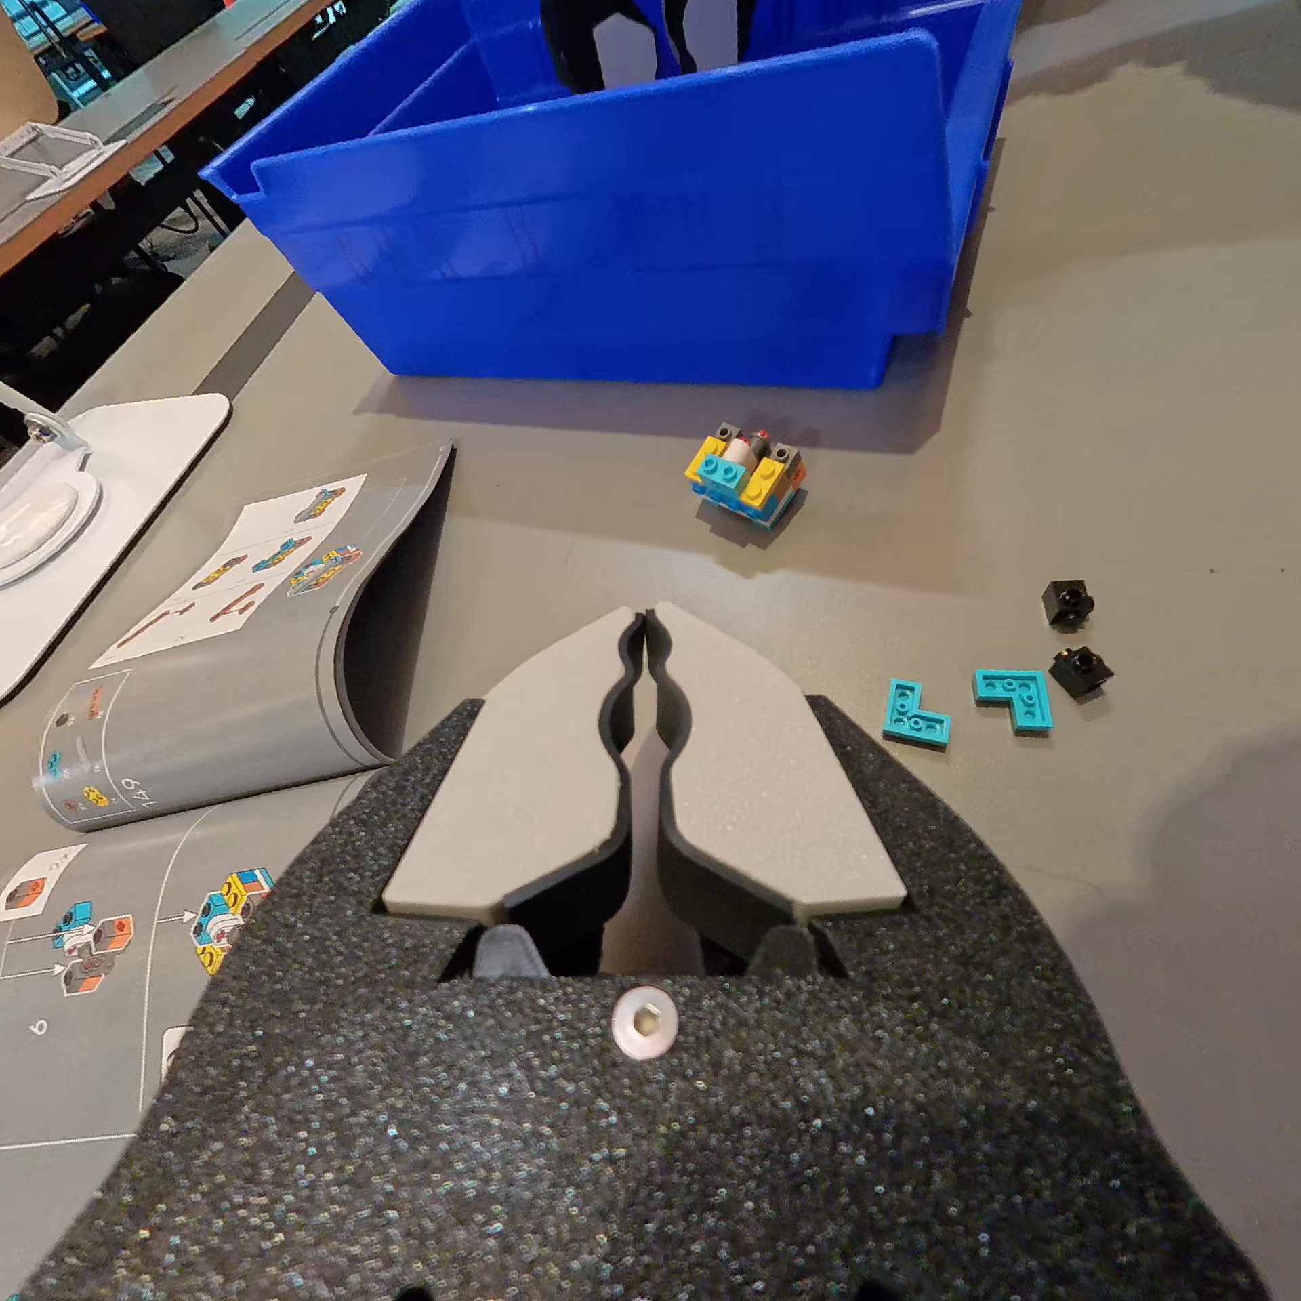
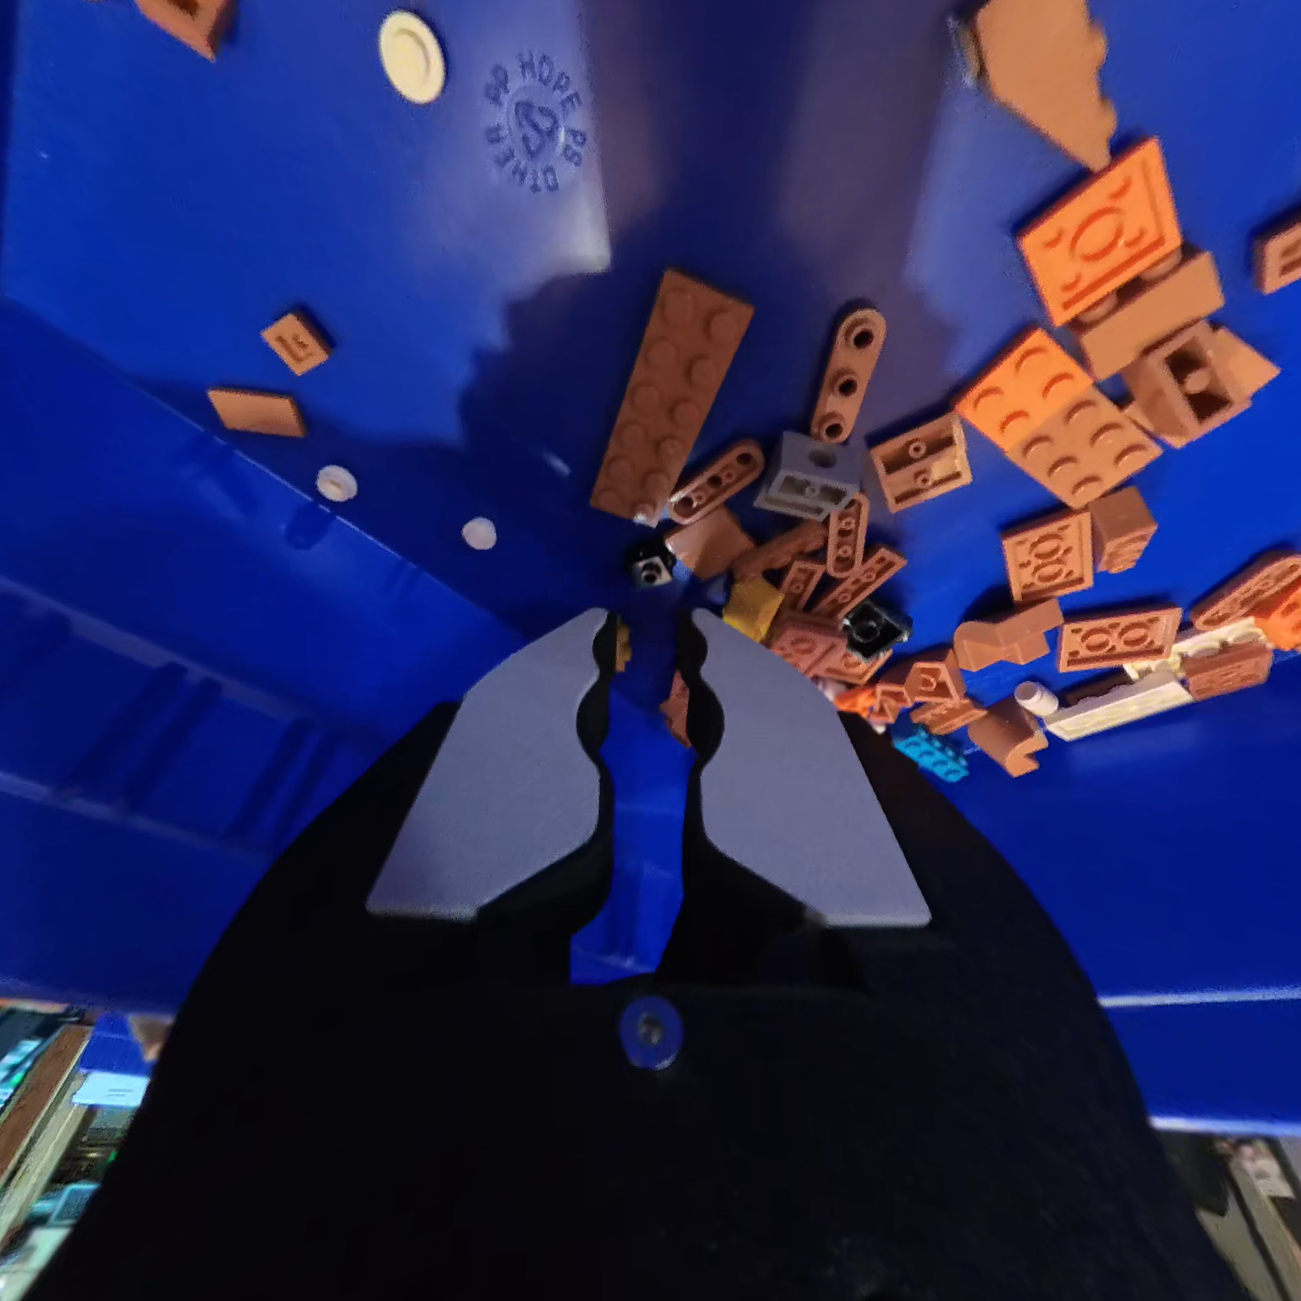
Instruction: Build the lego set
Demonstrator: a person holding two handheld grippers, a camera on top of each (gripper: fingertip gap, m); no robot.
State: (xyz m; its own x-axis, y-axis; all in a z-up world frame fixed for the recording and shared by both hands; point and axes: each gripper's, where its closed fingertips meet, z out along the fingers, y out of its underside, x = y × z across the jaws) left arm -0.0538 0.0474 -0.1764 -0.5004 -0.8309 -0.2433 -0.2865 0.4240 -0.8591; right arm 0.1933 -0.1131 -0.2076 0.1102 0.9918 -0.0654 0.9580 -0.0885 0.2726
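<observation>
A part was being hunted for inside the blue bin (image 1: 633,232), which was stood on the grey worktop (image 1: 1056,915) — a picking step, by the look of it, with assembly paused. The right tongs (image 2: 651,619) were seen lowered into the bin, held slightly apart, nothing clearly gripped between them; a sliver of orange was glimpsed by one tip, but whether it was caught could not be told. Scattered across the bin floor was a heap of mostly brown and orange pieces: a long brown plate (image 2: 672,394) was lying just ahead, a grey brick (image 2: 809,479) beside it, a small black piece (image 2: 649,563) nearest the tips. For the next move, one small piece would have to be singled out of the clutter and pinched squarely.

Outside, the instruction booklet (image 1: 232,633) was left open at the left. The left tongs (image 1: 646,618) were held together, empty, above the worktop. The half-built model (image 1: 746,472) was set in front of the bin, with two teal corner plates (image 1: 915,714) and two black bricks (image 1: 1066,602) laid out to the right
</observation>
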